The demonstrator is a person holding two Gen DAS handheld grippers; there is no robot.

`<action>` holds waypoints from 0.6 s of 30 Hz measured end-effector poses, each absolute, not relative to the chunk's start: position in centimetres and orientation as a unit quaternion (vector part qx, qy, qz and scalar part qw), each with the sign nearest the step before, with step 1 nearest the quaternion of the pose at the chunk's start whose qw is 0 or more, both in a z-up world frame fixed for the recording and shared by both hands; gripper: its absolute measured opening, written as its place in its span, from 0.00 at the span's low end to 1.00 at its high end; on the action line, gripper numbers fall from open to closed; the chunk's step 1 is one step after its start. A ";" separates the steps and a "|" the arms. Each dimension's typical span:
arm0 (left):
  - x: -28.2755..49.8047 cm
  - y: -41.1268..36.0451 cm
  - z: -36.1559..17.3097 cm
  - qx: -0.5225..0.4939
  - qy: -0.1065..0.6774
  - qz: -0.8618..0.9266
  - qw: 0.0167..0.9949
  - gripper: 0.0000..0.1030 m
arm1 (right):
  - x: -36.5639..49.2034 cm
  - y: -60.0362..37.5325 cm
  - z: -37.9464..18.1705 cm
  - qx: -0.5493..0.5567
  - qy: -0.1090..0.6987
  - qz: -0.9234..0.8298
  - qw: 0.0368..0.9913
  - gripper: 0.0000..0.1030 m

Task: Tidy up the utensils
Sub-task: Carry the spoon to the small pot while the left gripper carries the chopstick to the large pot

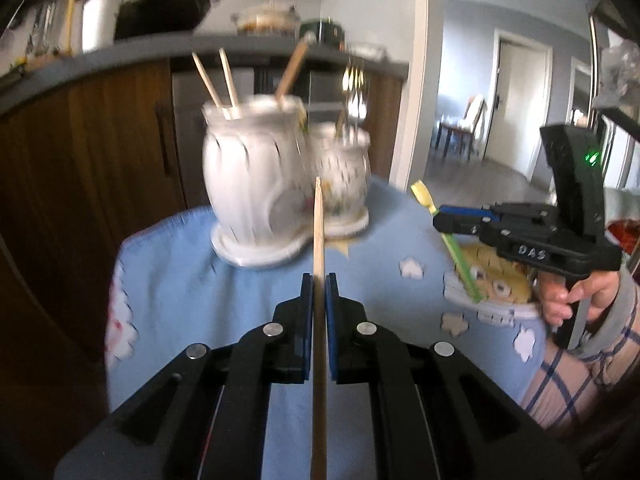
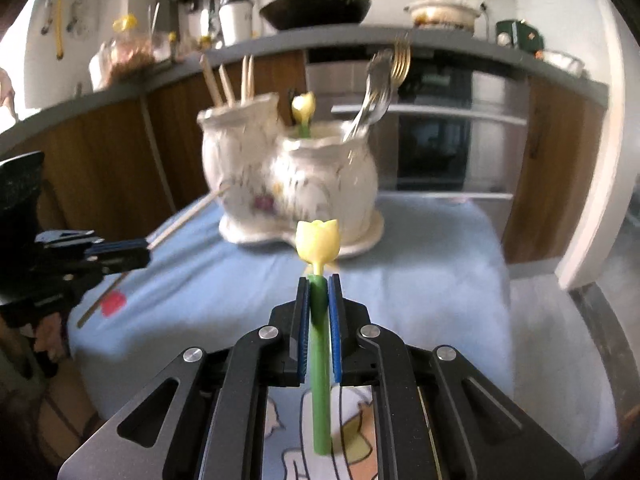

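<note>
at the lower centre of the left wrist view, the left gripper point(image 1: 319, 280) is clamped on a chopstick point(image 1: 319, 240) pointing up toward the white holder point(image 1: 256, 184) on the blue cloth point(image 1: 200, 280); at the lower centre of the right wrist view, the right gripper point(image 2: 319, 280) is clamped on a tulip stick point(image 2: 318, 240), with forks point(image 2: 384, 80) in the holder's right pot

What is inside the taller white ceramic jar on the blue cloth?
Wooden chopsticks stand in the taller white jar, with their upper ends above its rim. Their lower ends and anything else inside are hidden by the jar's wall.
</note>
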State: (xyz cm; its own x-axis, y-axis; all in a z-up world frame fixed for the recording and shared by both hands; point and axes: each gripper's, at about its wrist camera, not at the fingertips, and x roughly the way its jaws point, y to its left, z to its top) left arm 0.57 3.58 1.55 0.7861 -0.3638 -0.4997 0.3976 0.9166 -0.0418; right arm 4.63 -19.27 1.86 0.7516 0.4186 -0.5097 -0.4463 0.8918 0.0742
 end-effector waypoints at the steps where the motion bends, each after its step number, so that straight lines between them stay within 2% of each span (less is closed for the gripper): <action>1: 0.4 3.8 2.1 0.033 0.248 -0.201 0.947 0.06 | 4.7 -19.4 2.4 -0.018 0.256 0.229 0.939 0.10; 9: 0.9 6.0 7.1 0.000 0.175 -0.207 0.962 0.06 | 5.6 -19.6 7.2 0.014 0.172 0.227 0.958 0.10; 18: 6.0 7.3 11.0 -0.055 0.121 -0.208 0.969 0.06 | 9.5 -18.5 11.2 0.060 0.110 0.234 0.964 0.10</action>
State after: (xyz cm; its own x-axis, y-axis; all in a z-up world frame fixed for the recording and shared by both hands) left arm 6.00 7.27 11.03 0.8842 -0.4163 -0.2118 0.3895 0.9074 -0.1577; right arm 9.50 -18.55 11.19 0.8666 0.4639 -0.1837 -0.4375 0.8836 0.1670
